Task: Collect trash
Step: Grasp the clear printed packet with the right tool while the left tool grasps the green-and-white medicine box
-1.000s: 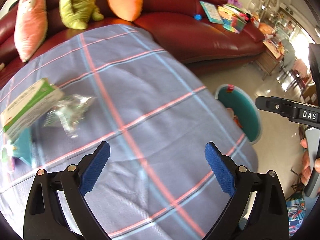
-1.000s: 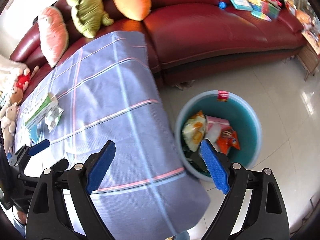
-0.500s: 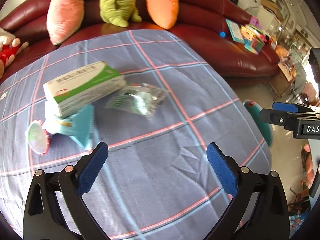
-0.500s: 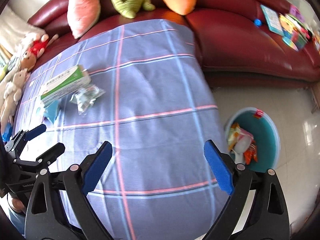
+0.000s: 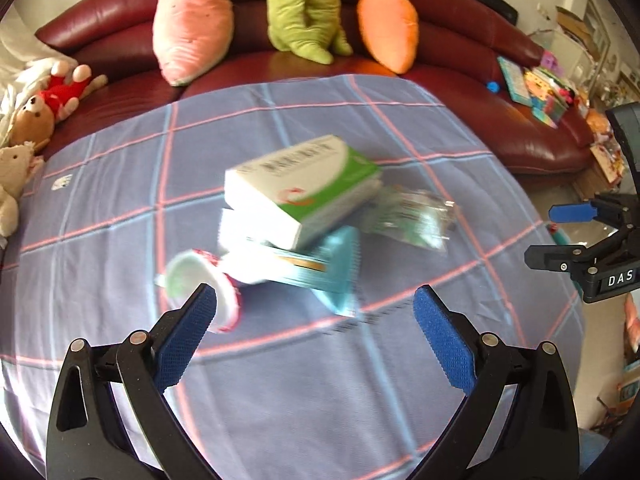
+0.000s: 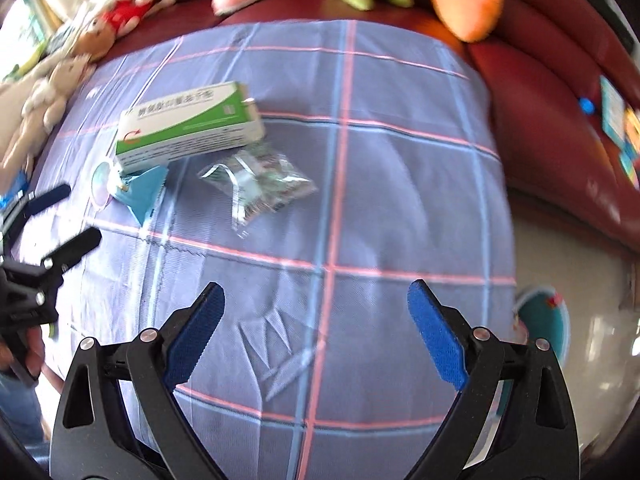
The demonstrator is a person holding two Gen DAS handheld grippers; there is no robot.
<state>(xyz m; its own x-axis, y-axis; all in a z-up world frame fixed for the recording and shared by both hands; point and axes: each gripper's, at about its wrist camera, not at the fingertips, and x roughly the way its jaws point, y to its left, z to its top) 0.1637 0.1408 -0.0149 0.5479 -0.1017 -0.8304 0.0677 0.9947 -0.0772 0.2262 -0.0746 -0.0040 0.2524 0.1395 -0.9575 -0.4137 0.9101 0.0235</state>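
Both tongs hang over the checked bench [image 6: 360,208] with nothing between their pads; the left tongs [image 5: 316,336] gape wide, the right tongs [image 6: 316,328] likewise; the green-and-white box [image 5: 300,188] lies atop a teal packet [image 5: 336,272], a clear wrapper [image 6: 260,184] beside them; the teal bin [image 6: 544,320] stands on the floor.

A big dark red sofa [image 5: 460,92] curved along the back of the room. Three soft toys leaned on it in a row: a pink carrot toy [image 5: 192,20] with a bunny face, a green toy [image 5: 304,8], and an orange carrot toy [image 5: 388,28] with a bunny on top. At the left end lay a brown teddy bear [image 5: 34,120] next to a toy in red clothes [image 5: 66,88], and a cream bunny toy [image 5: 12,184] sat below them. Bright picture books [image 5: 536,88] and a small blue ball [image 5: 493,87] lay on the right seat. A purple checked cloth [image 5: 304,380] with pink and blue lines covered the worktop.
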